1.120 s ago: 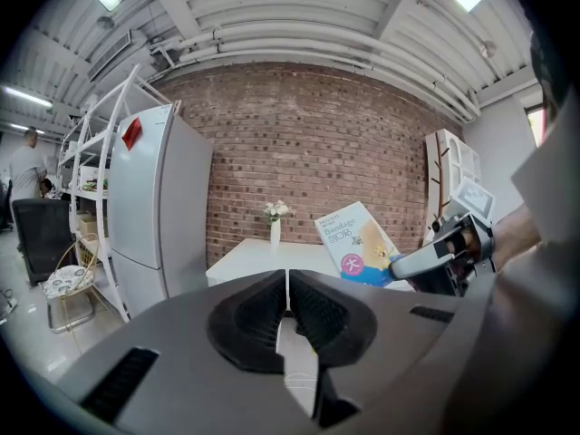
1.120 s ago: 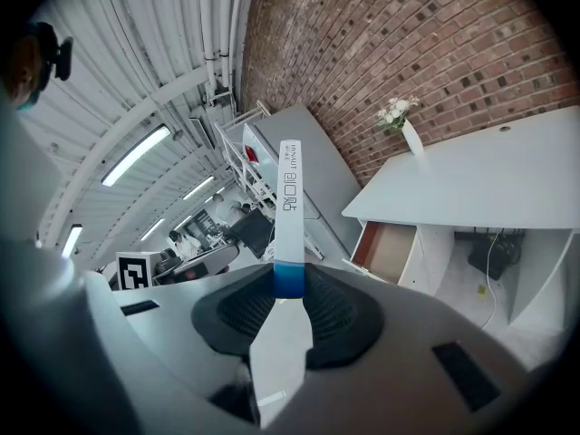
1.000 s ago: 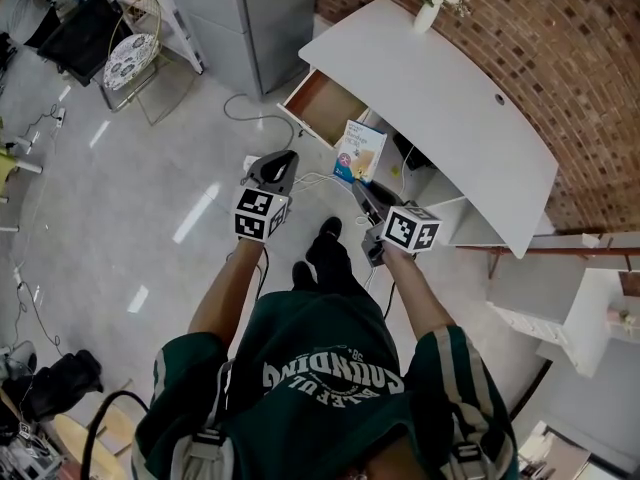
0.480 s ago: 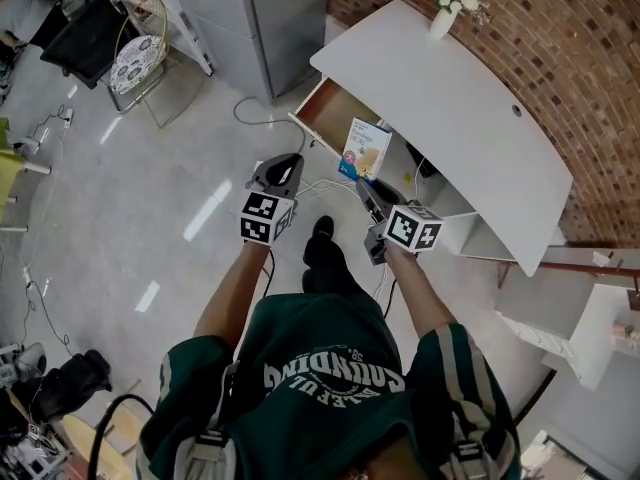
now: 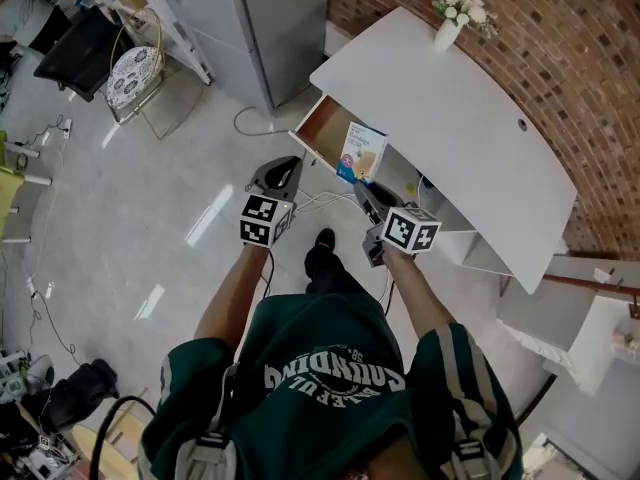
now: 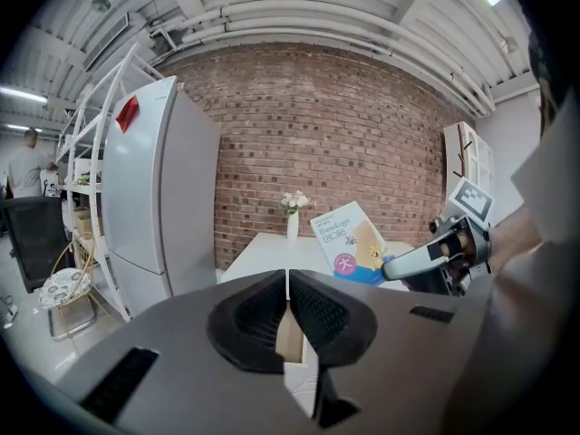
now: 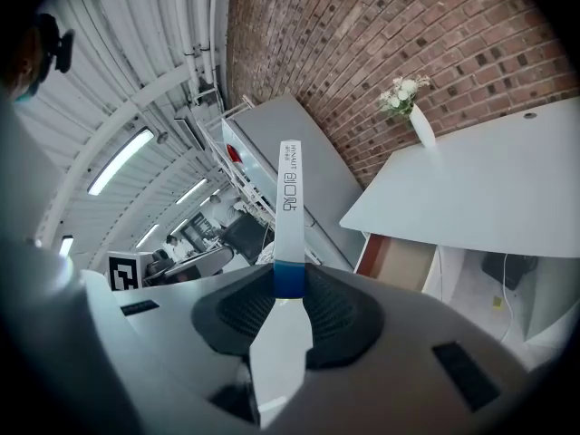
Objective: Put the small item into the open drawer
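The small item is a flat blue-and-white bandage box (image 5: 361, 153). My right gripper (image 5: 361, 188) is shut on its lower edge and holds it upright. In the right gripper view the box (image 7: 289, 202) shows edge-on between the pads. The open drawer (image 5: 322, 126), brown inside, juts from the left end of the white desk (image 5: 450, 108), just beyond the box. It also shows in the right gripper view, the drawer (image 7: 399, 263) under the desk top. My left gripper (image 5: 291, 164) hangs shut and empty, left of the drawer front. From the left gripper view (image 6: 287, 279) the box (image 6: 349, 241) appears at the right.
A grey fridge (image 5: 250, 18) stands left of the desk. A vase of white flowers (image 5: 455, 20) sits on the desk's far end by the brick wall. A cable (image 5: 258, 120) lies on the floor near the drawer. My foot (image 5: 322, 246) is below the grippers.
Both grippers have moved forward toward the desk, and the drawer lies closer to them. The box stays gripped in the right gripper.
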